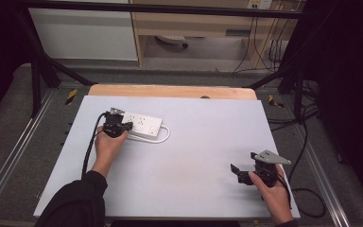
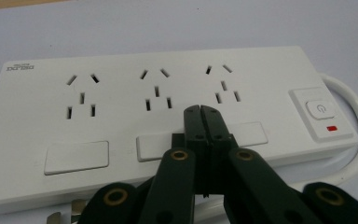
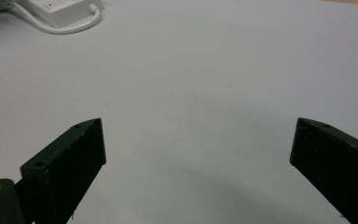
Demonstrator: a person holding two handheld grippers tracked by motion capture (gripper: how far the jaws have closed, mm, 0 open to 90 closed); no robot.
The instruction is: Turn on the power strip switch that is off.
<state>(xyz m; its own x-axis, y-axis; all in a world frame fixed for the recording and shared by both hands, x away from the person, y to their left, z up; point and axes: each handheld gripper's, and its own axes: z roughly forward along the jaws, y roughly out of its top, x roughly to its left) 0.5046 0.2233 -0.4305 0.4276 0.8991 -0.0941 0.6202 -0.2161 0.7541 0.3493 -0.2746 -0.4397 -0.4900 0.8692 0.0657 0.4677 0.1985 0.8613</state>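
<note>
In the high view, a white power strip [image 1: 143, 125] is lying at the upper left of the grey table [image 1: 194, 156], with the left gripper [image 1: 128, 126] sitting over its left end and the right gripper [image 1: 235, 172] resting at the lower right. In the left gripper view, the jaws are pressing together with nothing between them, tips hovering over the strip's middle. In the right gripper view, the jaws are gaping wide and empty, the strip lying at the upper left corner.

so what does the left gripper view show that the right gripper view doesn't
Left gripper view alone: the power strip's top face, with three socket groups, a power button and a red indicator, and the left gripper with its jaws pressed together over it. Right gripper view alone: the right gripper with jaws wide apart over bare table. Both: the white strip with its looping cord on the pale table.
</note>
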